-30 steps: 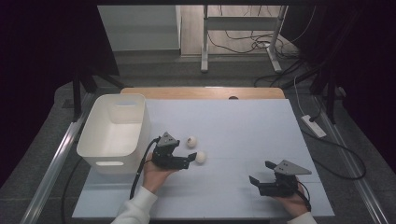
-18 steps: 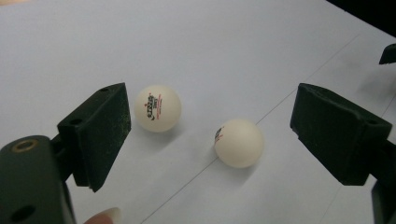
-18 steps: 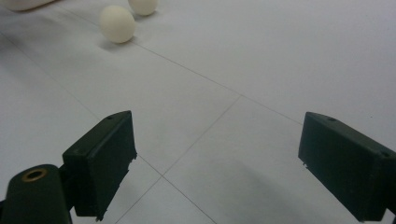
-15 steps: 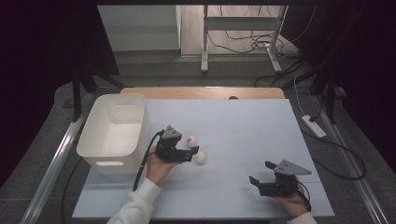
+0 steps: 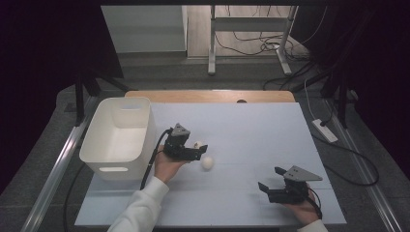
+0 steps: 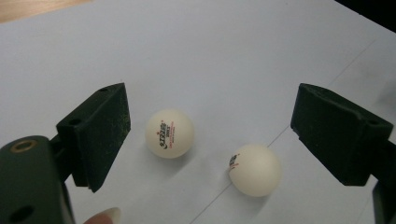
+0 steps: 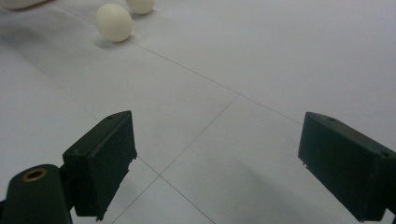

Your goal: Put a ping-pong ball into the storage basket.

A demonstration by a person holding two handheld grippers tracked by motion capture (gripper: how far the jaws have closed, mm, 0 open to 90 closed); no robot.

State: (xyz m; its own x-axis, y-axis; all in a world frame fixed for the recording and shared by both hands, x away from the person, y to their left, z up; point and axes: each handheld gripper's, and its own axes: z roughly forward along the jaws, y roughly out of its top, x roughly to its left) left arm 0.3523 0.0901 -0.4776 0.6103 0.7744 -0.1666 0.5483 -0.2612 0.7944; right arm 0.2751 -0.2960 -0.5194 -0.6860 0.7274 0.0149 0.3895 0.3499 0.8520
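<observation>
- The tabletop is pale blue-white with thin seam lines; around it lie dark floor and loose cables.
- A white bin stands on it, just beside the left gripper.
- That gripper's fingers are spread wide, and both ping-pong balls lie between them, gripped by neither.
- The printed ball is nearer the bin; the second ball lies near it, not touching.
- The balls are round, so no long axis; the second ball's print is hard to read.
- The right gripper, well apart from the bin, is spread over bare tabletop.
</observation>
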